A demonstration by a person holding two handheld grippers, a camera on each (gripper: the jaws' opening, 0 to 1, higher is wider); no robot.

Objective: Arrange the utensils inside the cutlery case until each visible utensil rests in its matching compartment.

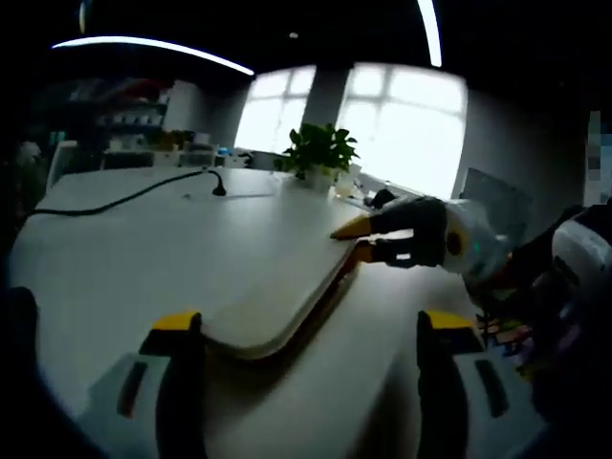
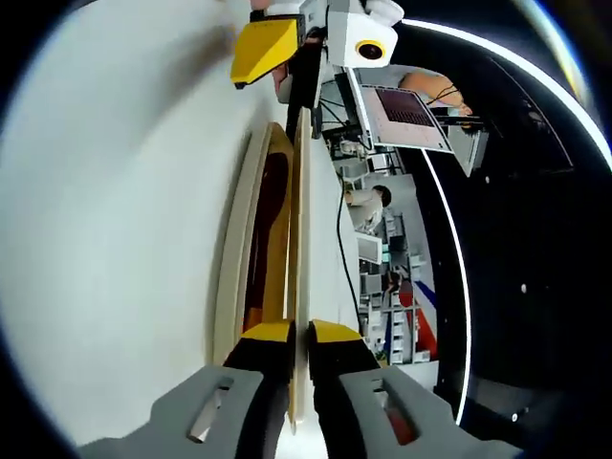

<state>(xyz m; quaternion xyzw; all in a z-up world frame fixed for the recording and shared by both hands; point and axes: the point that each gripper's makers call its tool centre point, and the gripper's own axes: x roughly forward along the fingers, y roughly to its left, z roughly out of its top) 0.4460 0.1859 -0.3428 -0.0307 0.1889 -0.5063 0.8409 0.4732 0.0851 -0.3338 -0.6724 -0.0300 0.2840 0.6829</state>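
Observation:
A pale wooden cutlery case lies on the white table. Its flat lid is tilted up at the far right edge, with a dark gap beneath. My right gripper comes in from the right, shut on that lid edge. In the right gripper view its jaws pinch the thin lid edge-on, and the case base shows a dark brown inside. The utensils are hidden. My left gripper stands open at the lid's near corner, with nothing between its fingers. Its yellow tip shows beyond the case.
A potted plant stands at the table's far side before bright windows. A black cable runs across the far left of the table. Shelves with clutter line the room behind. A person's sleeve is at the right.

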